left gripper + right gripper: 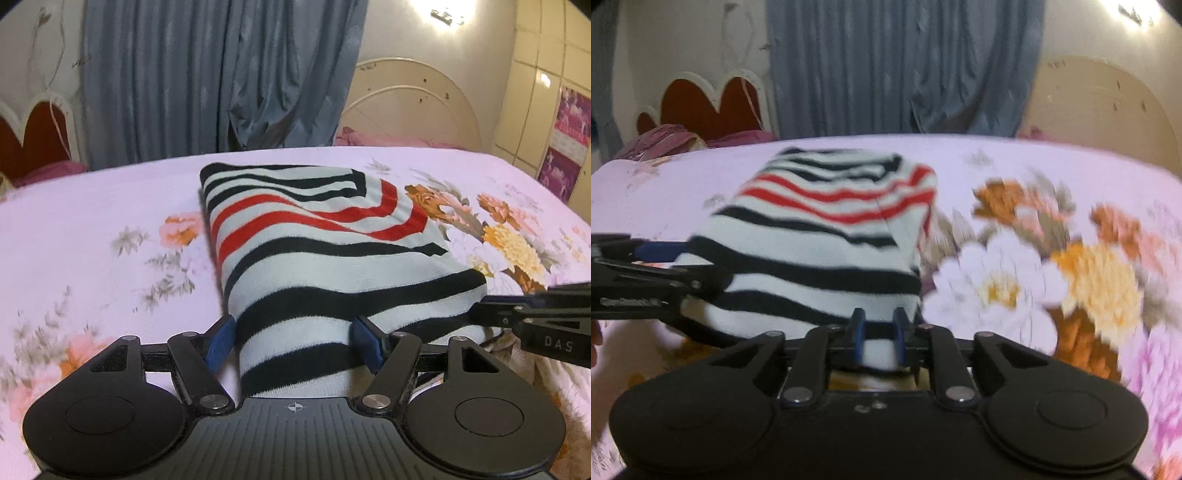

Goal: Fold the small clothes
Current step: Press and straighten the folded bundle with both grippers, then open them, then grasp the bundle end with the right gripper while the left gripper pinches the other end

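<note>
Left tool (293, 343) grips the folded striped garment's (314, 236) near edge on the bedsheet (92, 221); right tool (879, 334) pinches its corner.

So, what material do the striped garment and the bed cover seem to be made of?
Striped garment: looks like a soft knit, perhaps cotton jersey; matte, with fine ribbing visible near the left gripper.
Bed cover: seems a woven printed cloth, matte, with a fine grainy texture and a flat flower print. The fibre cannot be told.
</note>
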A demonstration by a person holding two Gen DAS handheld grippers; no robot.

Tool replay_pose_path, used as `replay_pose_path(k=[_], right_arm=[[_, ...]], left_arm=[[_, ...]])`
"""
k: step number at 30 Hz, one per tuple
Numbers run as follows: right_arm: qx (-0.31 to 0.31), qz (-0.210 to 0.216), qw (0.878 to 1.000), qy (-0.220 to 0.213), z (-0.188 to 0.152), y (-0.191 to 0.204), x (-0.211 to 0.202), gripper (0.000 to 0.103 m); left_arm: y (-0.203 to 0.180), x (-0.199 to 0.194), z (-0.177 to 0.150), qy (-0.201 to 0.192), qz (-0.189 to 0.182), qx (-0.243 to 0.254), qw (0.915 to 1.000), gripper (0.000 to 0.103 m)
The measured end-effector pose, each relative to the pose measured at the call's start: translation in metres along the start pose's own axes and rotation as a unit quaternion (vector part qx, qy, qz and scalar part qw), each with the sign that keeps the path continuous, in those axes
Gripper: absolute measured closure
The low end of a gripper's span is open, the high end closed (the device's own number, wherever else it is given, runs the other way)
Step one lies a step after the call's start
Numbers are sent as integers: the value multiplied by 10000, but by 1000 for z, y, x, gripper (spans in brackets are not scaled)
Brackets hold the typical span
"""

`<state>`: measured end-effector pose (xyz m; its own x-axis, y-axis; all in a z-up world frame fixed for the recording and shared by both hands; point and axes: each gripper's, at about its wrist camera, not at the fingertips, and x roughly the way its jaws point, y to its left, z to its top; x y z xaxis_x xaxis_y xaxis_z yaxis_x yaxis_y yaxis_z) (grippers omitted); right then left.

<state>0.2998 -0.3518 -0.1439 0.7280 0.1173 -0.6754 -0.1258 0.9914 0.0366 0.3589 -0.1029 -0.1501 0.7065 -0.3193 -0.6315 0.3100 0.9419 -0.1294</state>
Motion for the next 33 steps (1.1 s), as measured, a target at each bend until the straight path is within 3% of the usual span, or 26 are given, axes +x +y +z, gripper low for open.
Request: replay_pose_path(k=[9,13,15,17,18,20,23,30,33], right_arm=[[53,70,9997,223,-3,-3,3,92],[102,239,9988,407,5,-7,1,88],[147,364,9984,405,12,-9,-4,81],[200,432,9982,357,21,-11,-9,75],[202,422,9984,301,24,-12,-11,66],[177,404,9989,174,33,-15,-15,58],[206,347,9991,135,44,-22,-11,58],[823,544,9947,295,61,-44,14,42],[1049,674,9916,349,65,-50,27,41]], left_arm=[[11,5,-7,185,-178,-432,9987,34],[8,1,1,232,-139,-372,9989,34],[6,-2,6,257,-106,-326,9991,32],[6,-4,11,304,-93,-357,9989,19],[6,-5,13,330,-65,-373,9987,13],[5,-7,18,318,-48,-333,9989,12],[6,-8,27,278,16,-333,9991,12],[24,8,48,286,87,-734,9969,11],[29,19,55,331,46,-862,9957,11]])
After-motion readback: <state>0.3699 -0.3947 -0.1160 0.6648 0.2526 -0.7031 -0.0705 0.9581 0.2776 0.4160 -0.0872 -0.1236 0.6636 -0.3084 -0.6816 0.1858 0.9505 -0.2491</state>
